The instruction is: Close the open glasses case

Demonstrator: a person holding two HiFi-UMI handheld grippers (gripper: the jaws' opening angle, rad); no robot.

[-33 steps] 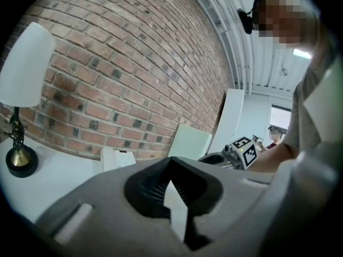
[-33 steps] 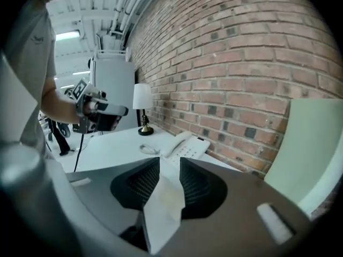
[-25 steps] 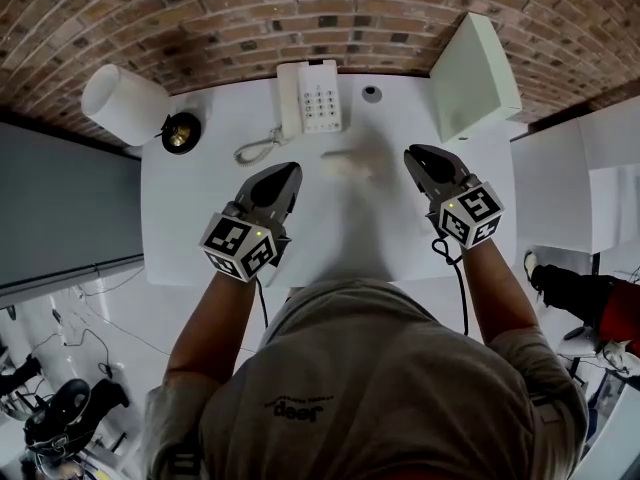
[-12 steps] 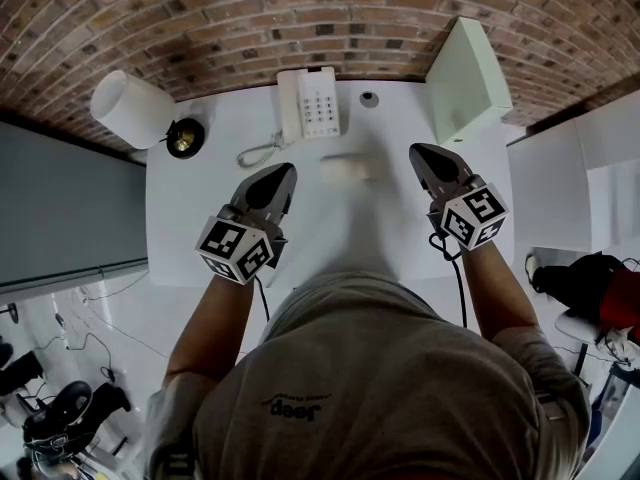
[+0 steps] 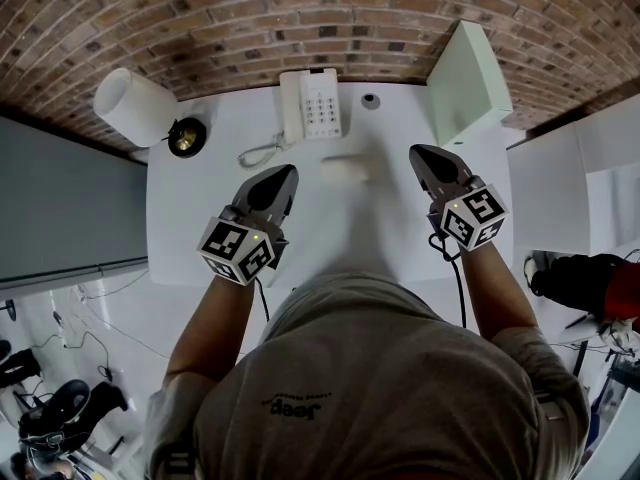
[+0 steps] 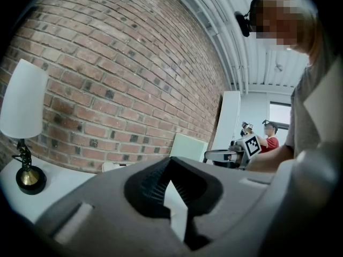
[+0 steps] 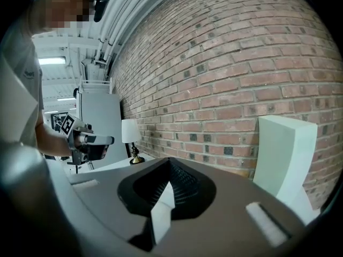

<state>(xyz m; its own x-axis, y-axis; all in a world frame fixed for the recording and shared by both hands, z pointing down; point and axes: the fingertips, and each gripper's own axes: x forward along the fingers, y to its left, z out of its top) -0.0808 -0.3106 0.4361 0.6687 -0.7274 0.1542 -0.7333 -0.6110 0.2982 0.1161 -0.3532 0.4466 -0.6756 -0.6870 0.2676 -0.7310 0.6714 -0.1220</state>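
While glasses case [image 5: 345, 168] lies blurred: telephone [image 5: 311, 103] behind, lamp [image 5: 133, 108] left, box [image 5: 466, 78] right.

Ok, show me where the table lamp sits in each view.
Head view: lamp at upper left, on the far left corner of the white table.
Left gripper view: at the far left edge.
Right gripper view: small, left of centre.
Shared landmark: the brick wall behind it.
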